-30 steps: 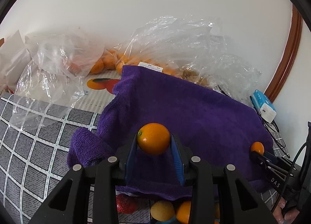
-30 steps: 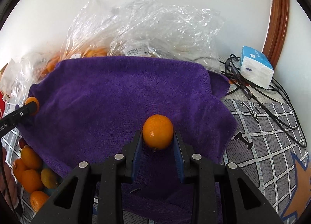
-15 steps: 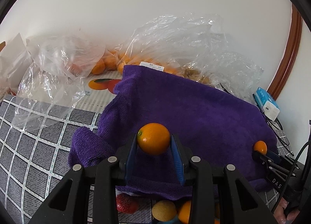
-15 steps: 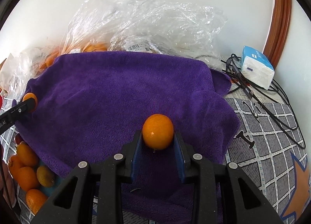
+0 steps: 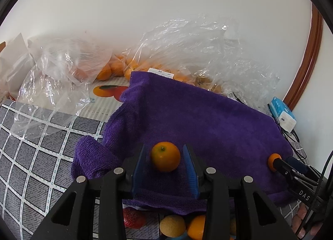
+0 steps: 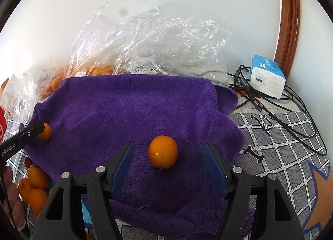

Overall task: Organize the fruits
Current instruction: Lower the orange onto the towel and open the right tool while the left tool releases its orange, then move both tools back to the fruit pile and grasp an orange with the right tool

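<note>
A purple towel (image 5: 197, 119) (image 6: 124, 115) lies spread on the table. In the left wrist view a small orange (image 5: 165, 156) rests on the towel between the fingers of my left gripper (image 5: 165, 156), which is open with small gaps on both sides. In the right wrist view another orange (image 6: 163, 154) lies on the towel between the widely opened fingers of my right gripper (image 6: 168, 156). Each gripper's tip and its orange also show at the edge of the other view (image 5: 272, 161) (image 6: 44, 131).
Clear plastic bags with oranges (image 5: 112, 69) (image 6: 145, 48) lie behind the towel by the wall. More oranges and a strawberry (image 5: 133, 219) sit below the towel's near edge (image 6: 35, 185). A blue-white tissue pack (image 6: 266, 77) and black cables (image 6: 291, 115) lie to the right.
Both grippers have opened and let go of their oranges, which now rest on the towel. The right gripper opened wider than the left.
</note>
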Motion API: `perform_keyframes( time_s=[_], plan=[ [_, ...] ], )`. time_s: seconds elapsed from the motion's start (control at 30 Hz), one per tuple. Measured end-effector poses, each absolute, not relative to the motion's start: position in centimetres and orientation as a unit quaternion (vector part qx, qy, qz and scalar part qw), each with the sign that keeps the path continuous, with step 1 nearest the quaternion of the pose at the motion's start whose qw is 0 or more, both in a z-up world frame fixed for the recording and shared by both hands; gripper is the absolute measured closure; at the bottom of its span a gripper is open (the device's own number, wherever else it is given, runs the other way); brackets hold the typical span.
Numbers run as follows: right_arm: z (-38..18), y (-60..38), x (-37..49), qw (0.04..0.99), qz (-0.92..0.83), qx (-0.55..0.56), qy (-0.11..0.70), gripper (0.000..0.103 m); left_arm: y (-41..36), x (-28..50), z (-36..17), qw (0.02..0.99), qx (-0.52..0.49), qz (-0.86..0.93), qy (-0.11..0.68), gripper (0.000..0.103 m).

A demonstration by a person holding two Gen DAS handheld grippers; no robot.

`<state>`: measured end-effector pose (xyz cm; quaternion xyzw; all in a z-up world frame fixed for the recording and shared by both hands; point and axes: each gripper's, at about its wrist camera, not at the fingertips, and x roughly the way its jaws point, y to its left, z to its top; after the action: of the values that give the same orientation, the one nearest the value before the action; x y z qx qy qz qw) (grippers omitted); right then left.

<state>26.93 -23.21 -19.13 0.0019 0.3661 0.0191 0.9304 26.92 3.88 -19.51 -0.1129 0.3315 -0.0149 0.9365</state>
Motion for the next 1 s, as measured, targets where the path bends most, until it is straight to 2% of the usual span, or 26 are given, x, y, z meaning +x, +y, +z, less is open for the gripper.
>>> perform_keyframes(
  time_s=[0.2, 0.43, 0.67, 0.83, 1.0],
  plan=[
    [-18.7, -23.3, 26.6, 0.933, 0.013, 0.007, 0.360, 0.034, 4.1, 26.2, -18.9, 0.942, -0.125, -0.020, 0.310, 0.060],
    [-17.2, -23.5, 25.4, 0.946, 0.007, 0.019, 0.323, 0.034, 4.2, 25.7, -18.2, 0.948, -0.125, -0.007, 0.292, 0.060],
    [-15.0, -23.2, 25.2, 0.943, 0.021, 0.042, 0.330, 0.034, 4.5, 24.2, -14.8, 0.960, -0.119, -0.011, 0.254, 0.060],
    [-12.5, -21.7, 22.0, 0.947, 0.019, 0.011, 0.322, 0.033, 5.7, 22.3, -12.8, 0.951, -0.154, -0.045, 0.266, 0.059],
    [-12.9, -20.4, 19.0, 0.944, 0.021, -0.009, 0.330, 0.031, 6.9, 19.0, -13.0, 0.951, -0.125, -0.029, 0.280, 0.056]
  ],
)
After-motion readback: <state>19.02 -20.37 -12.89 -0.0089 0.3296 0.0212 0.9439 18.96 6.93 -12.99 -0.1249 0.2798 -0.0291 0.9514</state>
